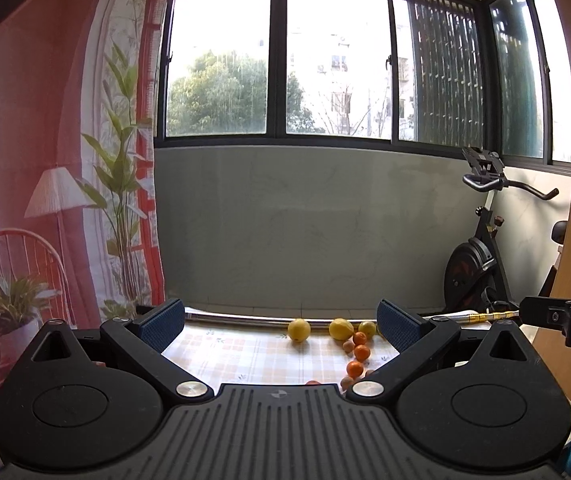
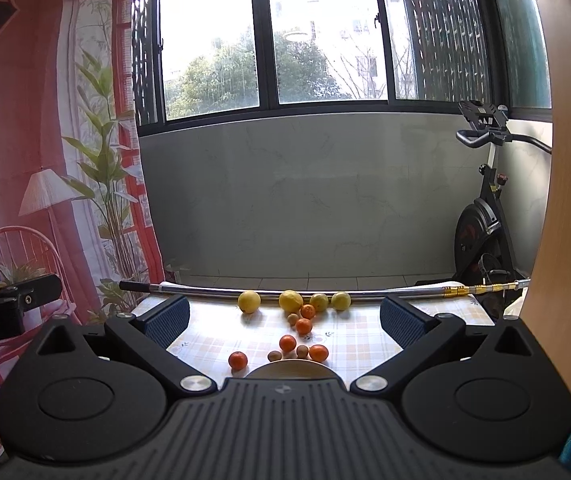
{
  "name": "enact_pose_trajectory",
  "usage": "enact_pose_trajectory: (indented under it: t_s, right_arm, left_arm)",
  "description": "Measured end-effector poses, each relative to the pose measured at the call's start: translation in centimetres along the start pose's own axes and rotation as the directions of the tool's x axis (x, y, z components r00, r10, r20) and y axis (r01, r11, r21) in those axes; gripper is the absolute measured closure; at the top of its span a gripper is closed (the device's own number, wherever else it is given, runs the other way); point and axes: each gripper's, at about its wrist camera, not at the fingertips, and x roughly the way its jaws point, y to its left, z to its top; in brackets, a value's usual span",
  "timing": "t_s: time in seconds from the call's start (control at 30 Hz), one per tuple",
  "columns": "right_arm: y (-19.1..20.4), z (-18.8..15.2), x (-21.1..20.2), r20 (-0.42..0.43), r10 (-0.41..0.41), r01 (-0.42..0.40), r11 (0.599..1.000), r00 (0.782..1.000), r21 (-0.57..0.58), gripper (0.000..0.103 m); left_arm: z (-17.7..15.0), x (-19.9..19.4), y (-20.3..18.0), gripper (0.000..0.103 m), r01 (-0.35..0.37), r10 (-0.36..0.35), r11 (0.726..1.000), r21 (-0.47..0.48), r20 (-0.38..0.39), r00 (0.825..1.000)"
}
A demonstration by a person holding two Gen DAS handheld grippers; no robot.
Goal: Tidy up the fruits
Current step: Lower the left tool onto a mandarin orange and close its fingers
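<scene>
Daylight from a wide dark-framed window [image 2: 313, 40] falls on a small table under a checked yellow-and-white cloth [image 2: 365, 336], with a black exercise bike [image 2: 481, 224] in the right corner. Along the far edge lies a long silver metal pole [image 2: 205, 290], and the four yellow lemons [image 2: 290, 301] rest against it, probably because it stops them rolling off. Small orange mandarins [image 2: 303, 326] and little tan-brown round fruits [image 2: 302, 351] lie loose nearer the camera, unsorted. A pale curved rim of a wooden dish [image 2: 291, 368] peeks over the gripper body; most of it is hidden. The left gripper [image 1: 281, 324] and the right gripper [image 2: 283, 318] both hover back from the fruit, jaws spread wide and holding nothing. What the tan fruits are is too small to tell.
</scene>
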Motion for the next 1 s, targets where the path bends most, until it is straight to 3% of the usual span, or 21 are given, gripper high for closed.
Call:
enact_pose_trajectory:
  t_s: [0.17, 0.37, 0.53, 0.87, 1.0]
  right_arm:
    - [-2.0, -0.4, 3.1, -0.041, -0.023, 0.024, 0.999, 0.999, 0.027, 0.000]
    - [-5.0, -0.9, 6.7, -0.082, -0.035, 0.041, 0.997, 0.996, 0.065, 0.000]
    - [-7.2, -1.9, 9.6, -0.103, -0.031, 0.040, 0.995, 0.994, 0.092, 0.000]
    - [-11.8, -3.2, 14.5, -0.097, 0.018, 0.002, 0.980, 0.995, 0.198, 0.000]
    - [-12.6, -3.5, 16.2, -0.093, 0.011, 0.010, 0.975, 0.996, 0.222, 0.000]
  left_arm:
    - [-0.6, 4.1, 2.0, 0.000, 0.021, -0.029, 0.996, -0.084, -0.098, 0.995]
    - [-1.7, 9.0, 4.8, 0.000, -0.022, -0.012, 0.984, -0.177, -0.185, 0.983]
    - [-2.1, 12.8, 5.5, 0.000, -0.101, 0.057, 0.983, -0.150, -0.274, 0.960]
    - [-2.9, 17.6, 6.0, 0.000, -0.057, 0.004, 0.985, -0.163, -0.306, 0.952]
    - [-3.2, 19.6, 5.9, 0.000, -0.066, 0.010, 0.986, -0.151, -0.344, 0.939]
